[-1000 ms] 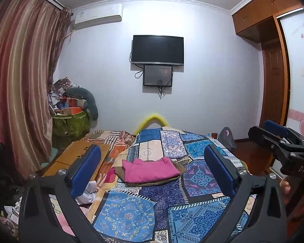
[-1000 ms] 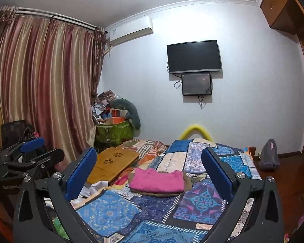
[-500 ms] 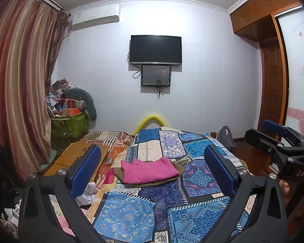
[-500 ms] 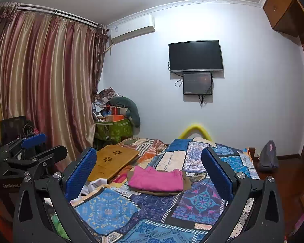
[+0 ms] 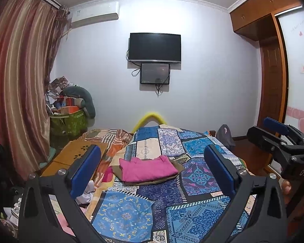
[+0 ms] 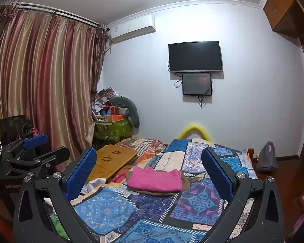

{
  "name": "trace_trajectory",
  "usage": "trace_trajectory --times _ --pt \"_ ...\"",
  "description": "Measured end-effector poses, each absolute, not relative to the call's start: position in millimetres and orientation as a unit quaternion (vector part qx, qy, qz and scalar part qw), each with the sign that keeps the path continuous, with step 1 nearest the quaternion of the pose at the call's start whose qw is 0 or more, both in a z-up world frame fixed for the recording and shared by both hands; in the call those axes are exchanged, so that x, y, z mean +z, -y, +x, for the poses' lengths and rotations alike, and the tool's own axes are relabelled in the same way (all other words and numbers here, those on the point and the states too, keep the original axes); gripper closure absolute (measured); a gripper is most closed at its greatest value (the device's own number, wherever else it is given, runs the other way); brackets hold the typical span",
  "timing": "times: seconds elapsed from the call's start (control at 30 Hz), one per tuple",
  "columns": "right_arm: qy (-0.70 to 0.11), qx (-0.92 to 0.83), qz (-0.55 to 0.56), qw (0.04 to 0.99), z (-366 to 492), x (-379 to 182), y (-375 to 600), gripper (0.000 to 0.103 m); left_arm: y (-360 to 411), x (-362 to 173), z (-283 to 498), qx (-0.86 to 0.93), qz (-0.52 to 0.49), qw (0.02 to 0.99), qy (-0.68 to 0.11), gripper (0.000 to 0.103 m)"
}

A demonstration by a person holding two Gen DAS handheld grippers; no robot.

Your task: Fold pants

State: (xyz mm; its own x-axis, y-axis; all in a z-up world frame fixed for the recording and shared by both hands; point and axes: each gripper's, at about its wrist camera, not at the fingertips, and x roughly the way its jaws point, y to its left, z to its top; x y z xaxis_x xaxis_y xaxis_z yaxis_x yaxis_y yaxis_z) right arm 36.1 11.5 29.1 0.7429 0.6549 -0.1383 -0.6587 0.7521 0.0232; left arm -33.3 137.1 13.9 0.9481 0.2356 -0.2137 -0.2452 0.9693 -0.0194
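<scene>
- Item: pink pants (image 5: 149,170) (image 6: 156,179), folded flat into a compact rectangle, lying on top of a second folded garment, olive-brown (image 5: 178,167), in the middle of the patchwork bedspread (image 5: 192,147).
- Orientation: long axis ran across the bed, left to right in both views; what looked like the waistband edge faced the far wall, the smooth fold edge faced the cameras. Exact ends too small to confirm.
- Left gripper (image 5: 152,174): jaws spread wide, empty, held above the near part of the bed, well apart from the stack.
- Right gripper (image 6: 150,179): jaws likewise wide and empty, level with the left, also well apart from the stack.
- Stage, as judged: the fold appeared done, or close to it.
- Risk: a pinch on the top layer alone would likely drag the fold open.
- Risk: a deep grasp could catch the olive-brown piece as well and shift both.
- Risk: clutter at the left bed edge, including a wooden lap tray (image 6: 111,162), could snag a sweeping left gripper.
</scene>
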Motion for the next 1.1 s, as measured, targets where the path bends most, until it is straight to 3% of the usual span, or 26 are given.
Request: trace_trajectory --times 1.1 --pt "-0.072 0.348 -0.002 0.935 40.8 28.4 -7.3 0.0 -138.2 11.3 -29.7 0.099 -0.034 0.988 -0.111 0.0"
